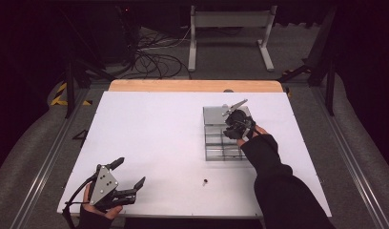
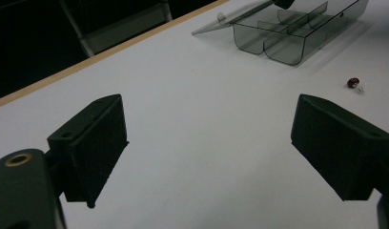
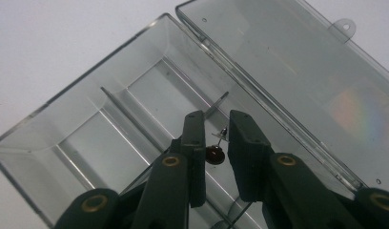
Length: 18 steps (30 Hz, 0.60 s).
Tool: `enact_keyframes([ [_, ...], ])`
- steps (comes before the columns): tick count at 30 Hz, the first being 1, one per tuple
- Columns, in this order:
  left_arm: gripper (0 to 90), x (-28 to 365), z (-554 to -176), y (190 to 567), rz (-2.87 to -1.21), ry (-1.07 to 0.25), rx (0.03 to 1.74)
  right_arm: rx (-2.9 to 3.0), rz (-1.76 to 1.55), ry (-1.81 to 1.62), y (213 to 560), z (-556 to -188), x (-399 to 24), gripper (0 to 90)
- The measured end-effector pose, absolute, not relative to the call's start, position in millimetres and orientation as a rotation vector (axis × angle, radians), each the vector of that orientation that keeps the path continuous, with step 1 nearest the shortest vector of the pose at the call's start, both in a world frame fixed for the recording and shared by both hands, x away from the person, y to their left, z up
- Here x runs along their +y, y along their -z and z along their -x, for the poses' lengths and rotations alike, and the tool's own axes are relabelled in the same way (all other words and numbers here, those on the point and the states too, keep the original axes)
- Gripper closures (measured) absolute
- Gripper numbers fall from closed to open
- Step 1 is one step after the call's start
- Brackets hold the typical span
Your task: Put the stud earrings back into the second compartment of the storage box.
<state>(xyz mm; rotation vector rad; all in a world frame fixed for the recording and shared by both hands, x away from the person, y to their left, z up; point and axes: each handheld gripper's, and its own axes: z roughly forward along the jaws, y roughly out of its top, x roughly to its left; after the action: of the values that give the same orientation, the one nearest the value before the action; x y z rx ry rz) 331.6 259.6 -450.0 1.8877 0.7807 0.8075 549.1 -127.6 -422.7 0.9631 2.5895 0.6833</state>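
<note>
White tabletop is carrying everything, with no readable writing anywhere. Right gripper is pinching a small dark-red earring above the clear compartment box; left gripper is resting wide open near another earring.

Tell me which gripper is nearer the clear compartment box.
Right. The right gripper hangs over the clear compartment box, pinching a small dark earring; the left gripper rests far away at the table's near-left corner.

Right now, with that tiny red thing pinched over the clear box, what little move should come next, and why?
Probably lower the right gripper a little and open it: it holds a small dark red earring over the open compartment box, and a second earring waits on the table.
</note>
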Motion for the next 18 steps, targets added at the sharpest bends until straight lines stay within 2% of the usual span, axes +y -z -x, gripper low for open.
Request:
enact_keyframes([
  [18,12.4,259,-332,450,-1.892,-0.809,0.779,2.641,-1.009,-0.627,437,-561,-127,76.2],
])
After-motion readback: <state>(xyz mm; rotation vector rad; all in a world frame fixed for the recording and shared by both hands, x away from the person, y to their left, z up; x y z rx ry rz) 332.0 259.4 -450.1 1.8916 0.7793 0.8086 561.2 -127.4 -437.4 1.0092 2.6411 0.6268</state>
